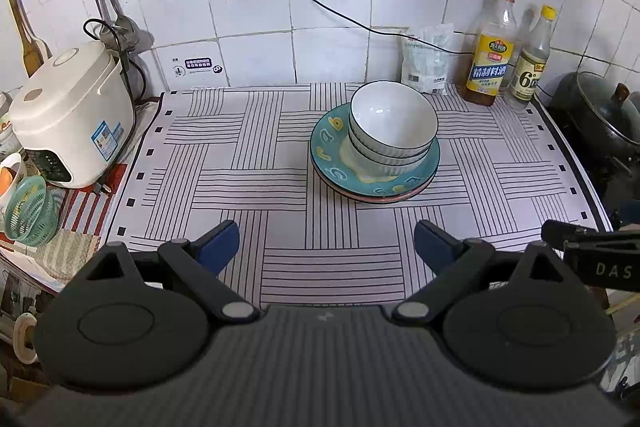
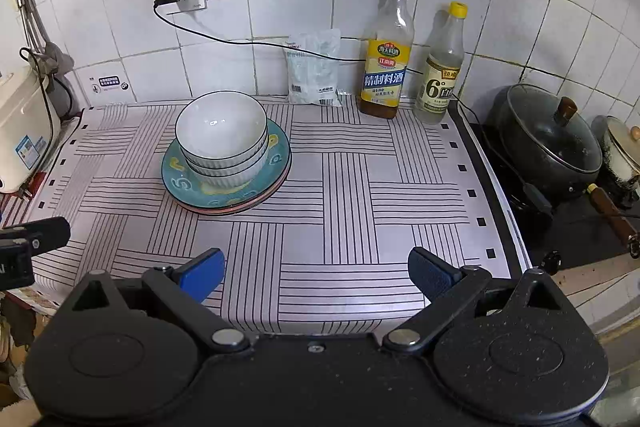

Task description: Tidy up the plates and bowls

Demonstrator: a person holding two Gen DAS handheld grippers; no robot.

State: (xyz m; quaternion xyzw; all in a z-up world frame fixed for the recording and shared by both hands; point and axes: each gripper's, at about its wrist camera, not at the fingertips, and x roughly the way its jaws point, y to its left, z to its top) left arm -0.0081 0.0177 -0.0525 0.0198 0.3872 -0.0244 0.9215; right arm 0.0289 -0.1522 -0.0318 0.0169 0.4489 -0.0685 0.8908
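Three white ribbed bowls sit nested in one stack on a teal patterned plate, with a pink plate under it. The stack rests on the striped mat. My left gripper is open, held near the mat's front edge, well short of the stack. My right gripper is open too, in front and to the right of the stack. Nothing lies between either pair of fingers. Part of the other gripper shows at the side edge of each view.
A white rice cooker and a green basket stand at the left. A white bag and two bottles line the tiled wall. A lidded black pot sits on the stove at the right. A cable runs along the wall.
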